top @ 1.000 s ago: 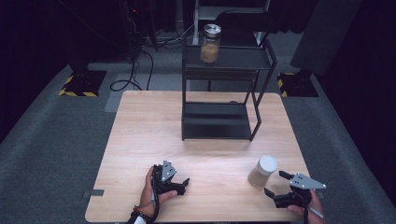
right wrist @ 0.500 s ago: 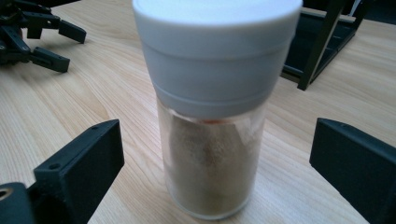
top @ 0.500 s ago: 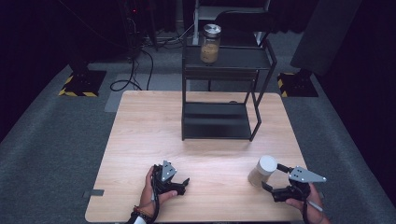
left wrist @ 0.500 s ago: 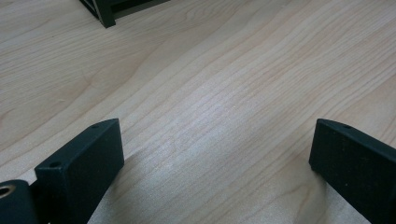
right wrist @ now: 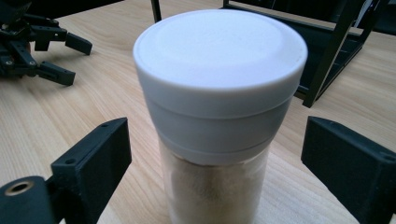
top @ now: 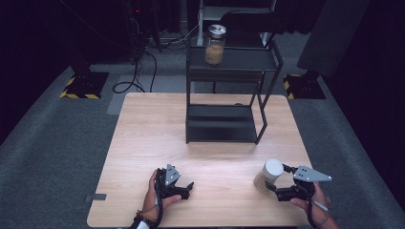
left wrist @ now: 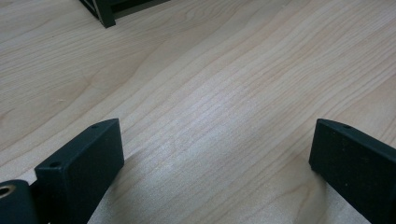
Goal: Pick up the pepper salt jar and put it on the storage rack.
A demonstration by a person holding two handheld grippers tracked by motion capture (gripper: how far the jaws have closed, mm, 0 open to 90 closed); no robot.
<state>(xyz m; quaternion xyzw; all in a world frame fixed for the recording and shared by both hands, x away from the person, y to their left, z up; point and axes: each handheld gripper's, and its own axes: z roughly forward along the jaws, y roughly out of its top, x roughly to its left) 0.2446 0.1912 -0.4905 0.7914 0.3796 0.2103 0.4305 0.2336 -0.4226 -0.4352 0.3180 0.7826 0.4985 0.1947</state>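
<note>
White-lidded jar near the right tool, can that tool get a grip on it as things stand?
Probably yes. The white-lidded jar stands upright on the table, already between the right tool's jaws, which have just been closing but do not touch it yet. Nothing blocks either side; the black rack stands well behind.

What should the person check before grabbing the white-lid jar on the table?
1. Jar between the right gripper's jaws: ok. The jaws have just been closing, with the jar between them.
2. Pads pressing on the jar: not ok, there is a gap on each side.
3. Jar upright on the table: ok.
4. Lid on: ok. Whether it is tight: cannot tell.
5. Left gripper out of the way: ok, it rests open on the table, apart from the jar.
6. Room on the rack: ok on the lower shelf; the top shelf already holds another jar.
</note>
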